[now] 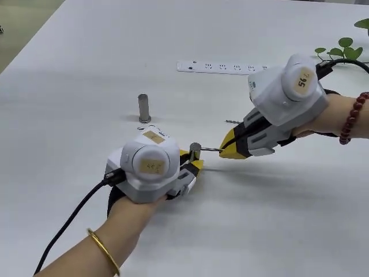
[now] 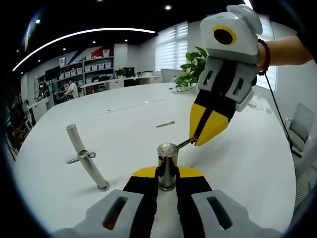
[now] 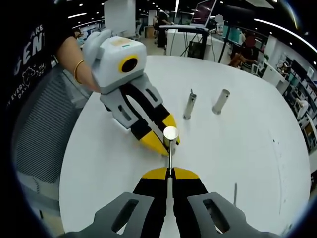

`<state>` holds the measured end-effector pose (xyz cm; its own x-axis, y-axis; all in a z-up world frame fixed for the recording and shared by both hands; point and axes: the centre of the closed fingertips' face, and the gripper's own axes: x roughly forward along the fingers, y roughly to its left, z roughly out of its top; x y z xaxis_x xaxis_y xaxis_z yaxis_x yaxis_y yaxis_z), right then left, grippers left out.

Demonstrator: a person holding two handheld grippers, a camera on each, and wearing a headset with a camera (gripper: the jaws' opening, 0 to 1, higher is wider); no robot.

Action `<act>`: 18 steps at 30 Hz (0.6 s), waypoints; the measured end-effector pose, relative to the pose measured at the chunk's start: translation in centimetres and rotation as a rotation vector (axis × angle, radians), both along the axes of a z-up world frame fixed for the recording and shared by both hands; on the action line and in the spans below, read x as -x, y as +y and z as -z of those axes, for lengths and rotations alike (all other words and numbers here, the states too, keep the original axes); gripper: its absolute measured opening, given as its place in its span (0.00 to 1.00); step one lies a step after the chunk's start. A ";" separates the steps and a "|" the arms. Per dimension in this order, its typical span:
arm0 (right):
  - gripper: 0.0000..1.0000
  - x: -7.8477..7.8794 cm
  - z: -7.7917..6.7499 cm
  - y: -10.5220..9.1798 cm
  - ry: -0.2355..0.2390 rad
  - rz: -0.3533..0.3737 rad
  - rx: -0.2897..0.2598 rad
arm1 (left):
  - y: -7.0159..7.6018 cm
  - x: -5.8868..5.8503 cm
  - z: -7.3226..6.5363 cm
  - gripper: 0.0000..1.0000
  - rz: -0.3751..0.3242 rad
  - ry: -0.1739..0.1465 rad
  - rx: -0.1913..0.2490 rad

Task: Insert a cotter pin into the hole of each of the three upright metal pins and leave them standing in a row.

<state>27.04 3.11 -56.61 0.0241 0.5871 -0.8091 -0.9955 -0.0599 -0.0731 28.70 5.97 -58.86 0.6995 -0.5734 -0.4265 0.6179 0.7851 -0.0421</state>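
An upright metal pin is clamped by the left tool — a cotter pin, pinched in the right tool, is held against it.

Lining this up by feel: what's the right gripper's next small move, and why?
Probably ease the right gripper straight toward the metal pin: its cotter pin reaches the pin's upper side, and the left gripper holds that pin upright.

Wears a gold bangle behind the left tool, red beads behind the right tool; both white-grey, yellow-black tipped, with black cables.
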 end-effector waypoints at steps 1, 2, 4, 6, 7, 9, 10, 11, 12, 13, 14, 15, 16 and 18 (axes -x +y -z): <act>0.00 0.0 0.0 0.0 0.002 -0.003 0.002 | 0.0 0.0 0.0 0.10 0.004 0.001 0.003; 0.00 0.1 0.0 0.1 0.003 -0.006 0.003 | 0.0 0.0 0.0 0.10 0.009 0.002 0.005; 0.00 0.2 -0.1 0.1 0.006 -0.007 0.004 | -0.1 0.0 0.0 0.10 0.017 0.006 0.008; 0.00 0.2 -0.1 0.2 0.010 -0.003 0.001 | -0.1 0.0 0.0 0.10 0.019 0.008 0.010; 0.00 0.3 -0.1 0.3 0.018 0.007 -0.001 | -0.1 0.0 0.1 0.10 0.019 0.008 0.010; 0.00 0.4 0.0 0.5 0.021 0.010 -0.004 | -0.1 0.0 0.1 0.10 0.019 0.009 0.012; 0.00 0.5 0.0 0.6 0.022 0.013 -0.005 | -0.1 0.1 0.1 0.10 0.021 0.008 0.012; 0.00 0.6 0.0 0.7 0.023 0.015 -0.006 | -0.1 0.1 0.1 0.10 0.021 0.008 0.012; 0.00 0.6 0.0 0.8 0.021 0.018 -0.007 | -0.1 0.0 0.1 0.10 0.020 0.008 0.013; 0.00 0.6 -0.1 0.9 0.020 0.024 -0.007 | -0.1 0.0 0.1 0.10 0.018 0.008 0.015; 0.00 0.5 -0.1 0.9 0.020 0.030 -0.005 | -0.1 0.0 0.1 0.10 0.009 0.010 0.023; 0.00 0.4 -0.1 1.0 0.021 0.045 -0.001 | -0.1 0.0 0.1 0.10 0.005 0.009 0.025; 0.00 0.4 -0.1 1.0 0.018 0.047 -0.001 | -0.1 0.0 0.1 0.10 0.003 0.007 0.026; 0.00 0.5 -0.1 1.1 0.014 0.048 0.002 | -0.1 0.0 0.1 0.10 -0.005 0.006 0.032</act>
<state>26.52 4.21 -56.55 0.0409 0.5841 -0.8107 -0.9982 -0.0122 -0.0591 28.73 5.88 -58.93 0.6997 -0.5832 -0.4128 0.6137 0.7864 -0.0708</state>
